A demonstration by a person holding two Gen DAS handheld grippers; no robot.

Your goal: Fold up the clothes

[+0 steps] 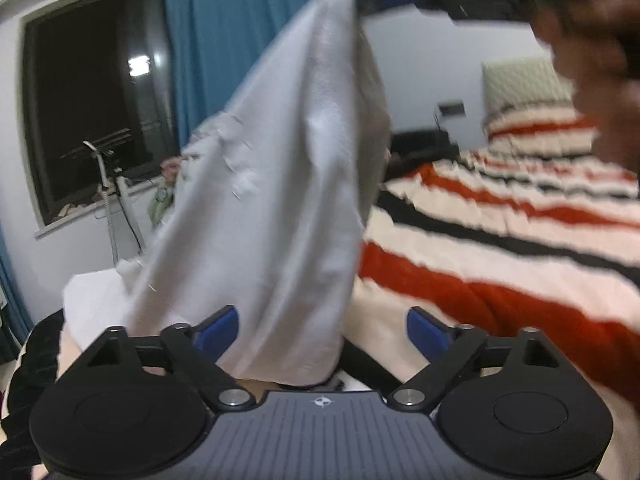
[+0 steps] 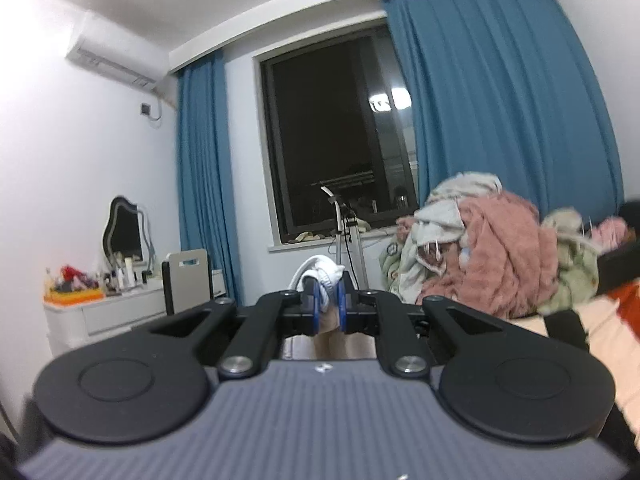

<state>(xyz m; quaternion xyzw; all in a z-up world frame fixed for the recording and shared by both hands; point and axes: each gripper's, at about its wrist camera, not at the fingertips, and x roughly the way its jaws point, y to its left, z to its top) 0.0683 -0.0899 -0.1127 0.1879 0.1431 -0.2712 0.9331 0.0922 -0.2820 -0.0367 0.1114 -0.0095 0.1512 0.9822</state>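
The right gripper [image 2: 325,294] is clamped on a white cloth [image 1: 280,184], holding it up over the bed [image 1: 500,240]. The left gripper [image 1: 322,330] stands open, its pads clear of the cloth's lower end between them.

Blue curtains [image 2: 500,100] hang either side of a dark window [image 2: 340,136]. An air conditioner [image 2: 112,64] sits high on the white wall. Below it, a curvy mirror [image 2: 124,232] stands on a cluttered white dresser [image 2: 104,312]. A red, black and cream striped blanket [image 1: 500,232] covers the bed.
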